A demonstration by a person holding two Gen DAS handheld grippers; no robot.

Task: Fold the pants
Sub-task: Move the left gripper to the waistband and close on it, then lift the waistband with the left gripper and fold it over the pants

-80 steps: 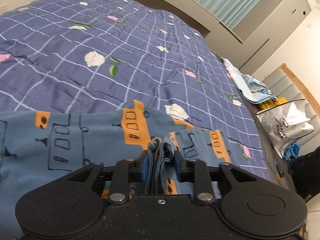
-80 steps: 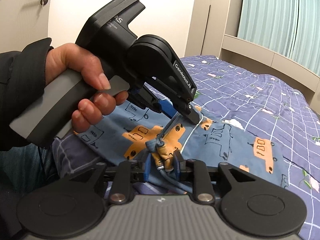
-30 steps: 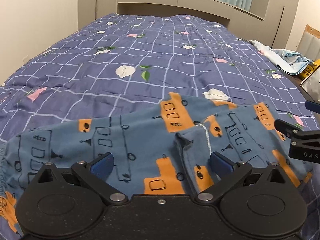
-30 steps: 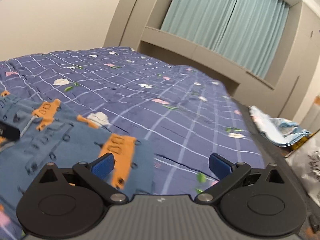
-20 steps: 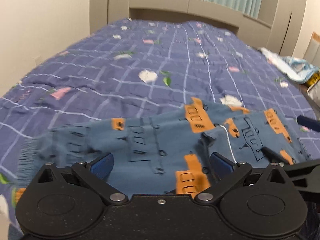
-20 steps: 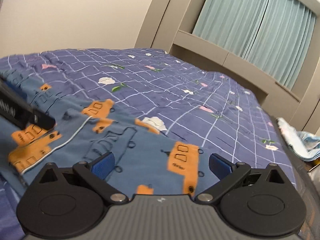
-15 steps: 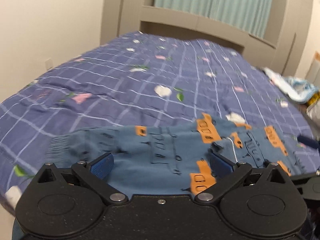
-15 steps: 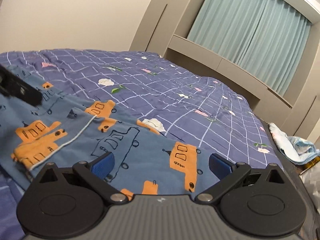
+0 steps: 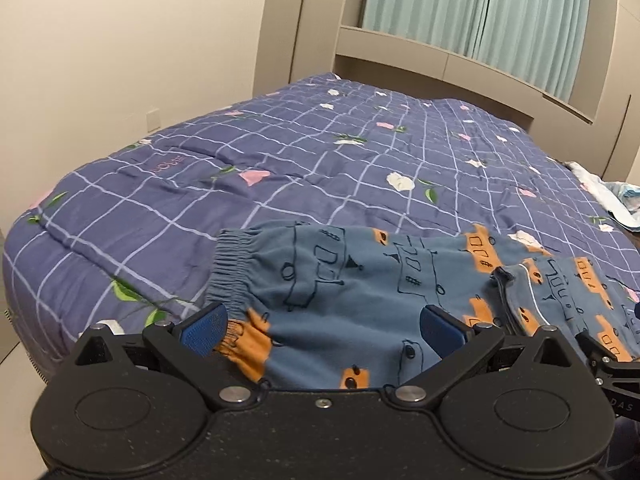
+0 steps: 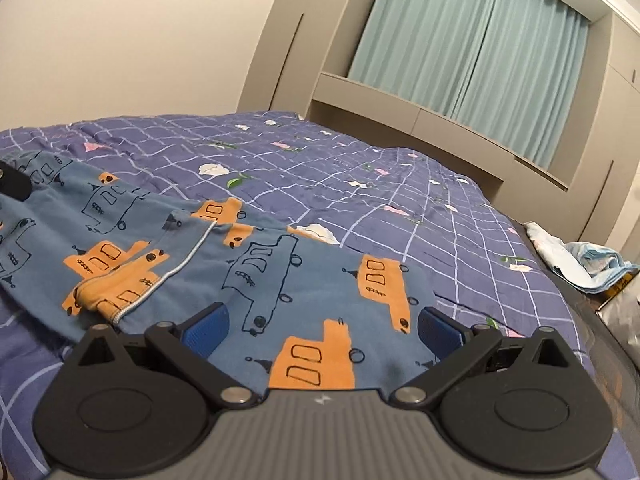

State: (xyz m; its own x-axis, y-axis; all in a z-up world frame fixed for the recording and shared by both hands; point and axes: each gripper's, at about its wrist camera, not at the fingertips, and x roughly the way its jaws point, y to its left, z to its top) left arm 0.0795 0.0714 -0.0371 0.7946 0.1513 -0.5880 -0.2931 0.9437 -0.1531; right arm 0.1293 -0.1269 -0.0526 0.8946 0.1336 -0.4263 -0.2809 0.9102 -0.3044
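Blue cotton pants (image 9: 352, 292) printed with orange buses lie flat across the near edge of the checked purple bedspread (image 9: 320, 160), folded over on themselves; your left gripper (image 9: 323, 327) hangs just above the elastic waistband (image 9: 229, 276) end, jaws spread wide and holding nothing; your right gripper (image 10: 322, 330) sits over the opposite end (image 10: 320, 292) of the pants, its blue pads equally far apart and empty, cloth showing between them.
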